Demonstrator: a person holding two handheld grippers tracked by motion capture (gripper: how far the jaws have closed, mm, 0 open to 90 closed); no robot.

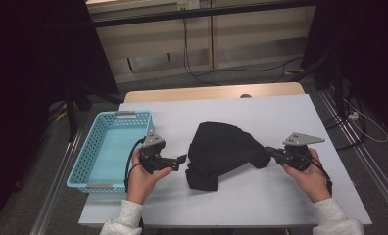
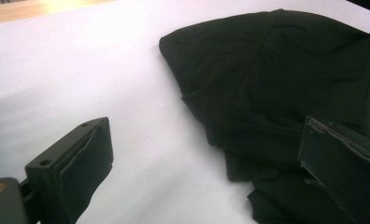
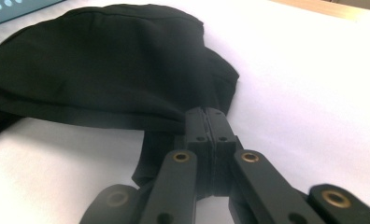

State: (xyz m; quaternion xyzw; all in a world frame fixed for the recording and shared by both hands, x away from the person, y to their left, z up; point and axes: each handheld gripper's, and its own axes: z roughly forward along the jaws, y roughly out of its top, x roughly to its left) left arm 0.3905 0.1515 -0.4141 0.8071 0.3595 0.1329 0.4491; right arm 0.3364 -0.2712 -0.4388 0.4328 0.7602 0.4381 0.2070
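Right hand-held gripper [image 3: 206,126] pinches the black cloth [image 1: 221,147]; left hand-held gripper [image 1: 181,160] spread just beside it.

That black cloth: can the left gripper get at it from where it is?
Probably yes. The left gripper is open beside the black cloth, with bare table between them.

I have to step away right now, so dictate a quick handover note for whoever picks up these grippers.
Right gripper: shut on the right edge of the black garment, pinching a fold of cloth.
Left gripper: open, jaws wide apart, just left of the garment and not touching it.
The garment lies crumpled in the middle of the white table cover. The light blue basket stands at the table's left edge with nothing visible inside.
Done: one side gripped.
Left, probably: grip the left side, fold or lift the garment, possibly move it to the basket.
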